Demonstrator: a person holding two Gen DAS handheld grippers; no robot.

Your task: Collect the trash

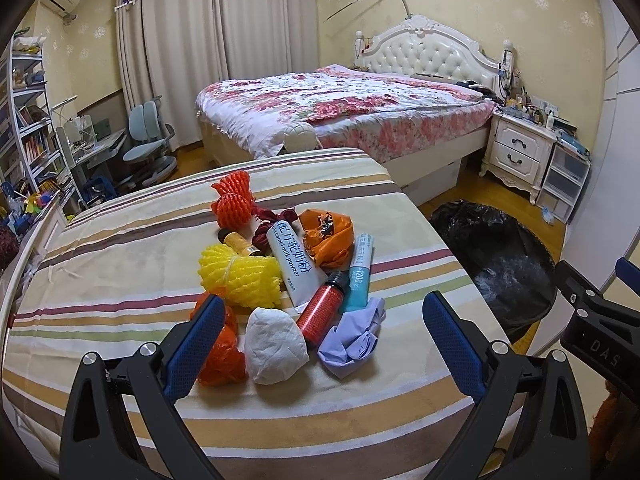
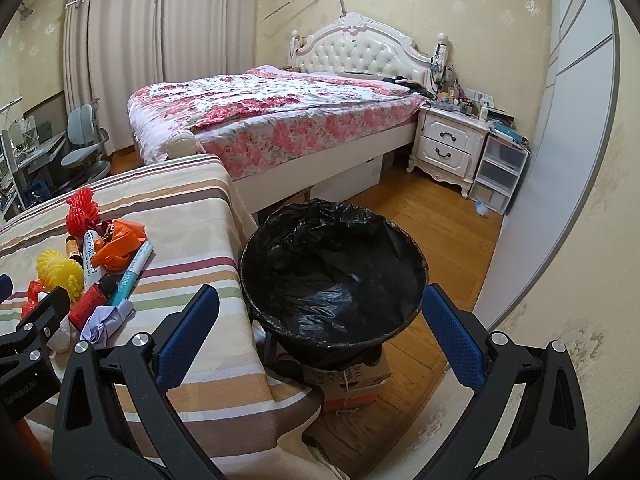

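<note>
Hovering over the striped table [image 1: 120, 280], the left gripper [image 1: 324, 340] stood spread wide and held nothing; the trash pile [image 1: 288, 276] lay at its twelve o'clock. The right gripper [image 2: 320, 328], also released, faced the black-lined bin [image 2: 332, 268] at twelve o'clock.
</note>
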